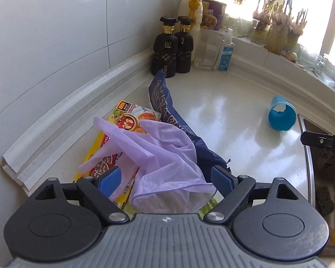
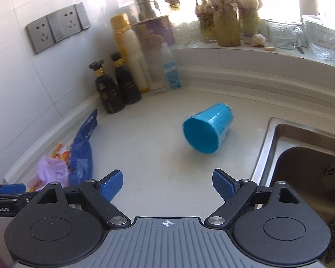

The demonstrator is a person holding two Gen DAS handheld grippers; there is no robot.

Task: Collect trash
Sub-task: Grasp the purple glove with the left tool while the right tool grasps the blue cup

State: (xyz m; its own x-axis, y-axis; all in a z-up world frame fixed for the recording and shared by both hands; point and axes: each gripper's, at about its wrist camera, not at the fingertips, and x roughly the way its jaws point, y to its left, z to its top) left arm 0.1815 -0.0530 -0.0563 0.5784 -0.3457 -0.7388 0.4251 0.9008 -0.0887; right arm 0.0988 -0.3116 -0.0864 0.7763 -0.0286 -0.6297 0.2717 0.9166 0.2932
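1. the left gripper [image 1: 165, 178] hangs over a heap of litter at the wall edge of the white counter [image 1: 223, 116]; its blue pads stand wide apart, with a crumpled lilac disposable glove [image 1: 160, 151] lying loose between them. whether either pad touches the glove cannot be told, and neither visibly presses on it.
2. under the glove lies a yellow food packet [image 1: 127, 118] printed with a dish, flat on the counter beside the raised backsplash ledge.
3. a dark blue snack bag [image 1: 160, 98] lies partly over the packet and runs from the heap toward the back corner, its far end lifted near the bottles.
4. the right gripper [image 2: 167, 183] is held over bare counter with its jaws wide and nothing between them.
5. ahead of it a blue plastic cup [image 2: 206, 129] lies on its side mid-counter, bottom facing this camera, near the sink's left rim but apart from it; the left view shows a ragged hole in its bottom.
6. in the back corner stand two black bottles [image 2: 116, 89] with gold collars, a tall white bottle with a yellow cap [image 2: 131, 53], a purple tub [image 2: 155, 32] and a small clear bottle with a blue label [image 2: 170, 69].
7. the steel sink [image 2: 270, 138] takes the counter's right edge; a dark scouring pad lies at its near corner.
8. jars of sprouting garlic [image 2: 225, 22] line the window sill.
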